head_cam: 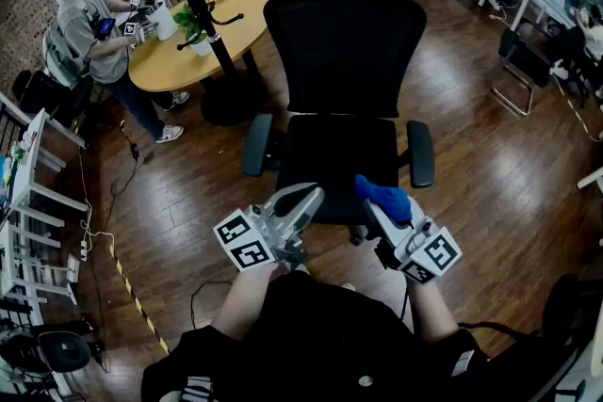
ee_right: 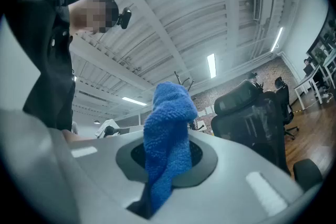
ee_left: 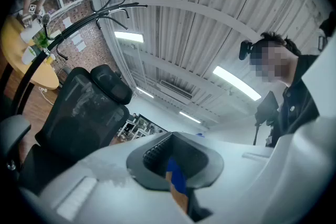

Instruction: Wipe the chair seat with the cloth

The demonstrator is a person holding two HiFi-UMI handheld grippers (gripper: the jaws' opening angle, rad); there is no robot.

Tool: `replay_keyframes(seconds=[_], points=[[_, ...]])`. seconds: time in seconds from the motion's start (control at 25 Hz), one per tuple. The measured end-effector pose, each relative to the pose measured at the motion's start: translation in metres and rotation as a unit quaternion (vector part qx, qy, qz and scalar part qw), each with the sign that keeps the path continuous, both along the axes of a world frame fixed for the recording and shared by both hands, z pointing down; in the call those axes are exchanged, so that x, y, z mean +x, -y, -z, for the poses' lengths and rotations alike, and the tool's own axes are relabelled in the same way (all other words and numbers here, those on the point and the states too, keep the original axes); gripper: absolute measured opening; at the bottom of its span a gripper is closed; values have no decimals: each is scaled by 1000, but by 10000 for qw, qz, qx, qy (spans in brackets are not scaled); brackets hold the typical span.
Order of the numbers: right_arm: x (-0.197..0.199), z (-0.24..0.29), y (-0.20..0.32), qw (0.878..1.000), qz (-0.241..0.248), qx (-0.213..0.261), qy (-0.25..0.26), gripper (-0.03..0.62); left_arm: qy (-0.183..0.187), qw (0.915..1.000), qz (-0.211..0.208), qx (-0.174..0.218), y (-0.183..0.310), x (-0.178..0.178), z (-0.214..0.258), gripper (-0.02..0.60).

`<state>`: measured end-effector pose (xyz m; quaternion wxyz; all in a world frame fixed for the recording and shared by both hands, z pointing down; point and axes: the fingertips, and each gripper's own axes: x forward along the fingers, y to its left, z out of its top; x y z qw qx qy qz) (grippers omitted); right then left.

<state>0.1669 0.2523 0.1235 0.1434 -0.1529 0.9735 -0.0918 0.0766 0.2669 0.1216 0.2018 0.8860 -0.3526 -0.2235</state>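
The chair seat point(head_cam: 341, 160) lies open between two armrests point(head_cam: 256, 146); backrest point(head_cam: 344, 42) probably blocks beyond.

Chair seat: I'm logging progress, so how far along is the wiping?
Done: the blue cloth is picked up. In hand: the right claw is shut on it, held at the front of the chair seat; the left claw is shut and empty. Left: the wiping itself; whether the cloth touches the seat cannot be told.

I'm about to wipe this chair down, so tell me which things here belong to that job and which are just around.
For the job:
chair seat
blue cloth
right gripper, shut on the blue cloth

Just around:
round table
coat stand
potted plant
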Motion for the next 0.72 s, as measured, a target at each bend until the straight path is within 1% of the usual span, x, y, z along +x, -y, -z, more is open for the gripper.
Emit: replay_keyframes(seconds=[0.12,0.24,0.44,0.72], points=[[-7,-6,10,9999,-42,-77,-61,37,-16,10000,-3,44,11,-5,-5,-8],[-24,-12,35,9998,-90,-111,-151,37,-65,9999,-20,82,39,-21,-8,-8],[-64,-21,94,9989,-267,-117,-375,37,-179,9997,-149,57,98,-63,-24,-8],[-116,-35,186,9937,-801,-186,-765,37,-436,9977,-479,-178,174,-119,-42,-8]])
